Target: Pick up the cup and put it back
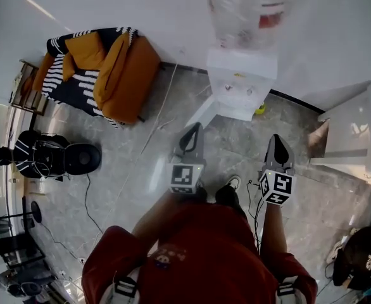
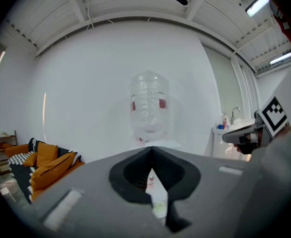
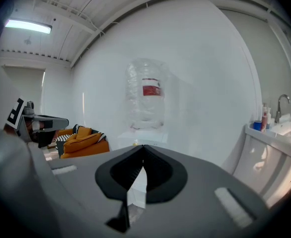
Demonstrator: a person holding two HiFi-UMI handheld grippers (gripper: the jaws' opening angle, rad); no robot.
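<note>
**Head view.** The left gripper [image 1: 192, 135] and the right gripper [image 1: 277, 145] are held out side by side above the grey floor [image 1: 135, 182]. Both are aimed at a white water dispenser [image 1: 242, 84] against the wall. The fingers [image 1: 187, 143] of each are pressed together and nothing is carried. No cup is made out here. A small yellow-green thing [image 1: 261, 109] beside the dispenser is too small to be named. A thin cable [image 1: 255, 202] lies near the person's feet, and it is judged that it could be caught by a step towards the dispenser.

**Left gripper view.** The fingers are seen shut tip to tip and empty, with only a slit left below the tips. The clear bottle [image 2: 149, 103] stands straight ahead, and the dispenser's front is largely masked by the gripper's own body. If the cup stands there it is hidden. It is judged that it could be knocked over if it is reached with the fingers unopened.

**Right gripper view.** These fingers are likewise closed on nothing. The bottle's red label is seen, and a sink [image 3: 284, 128] is seen at the right. The cup is not seen, so its place, shape and colour cannot be told. A light cup would probably be tipped or crushed easily by a hard grip.
</note>
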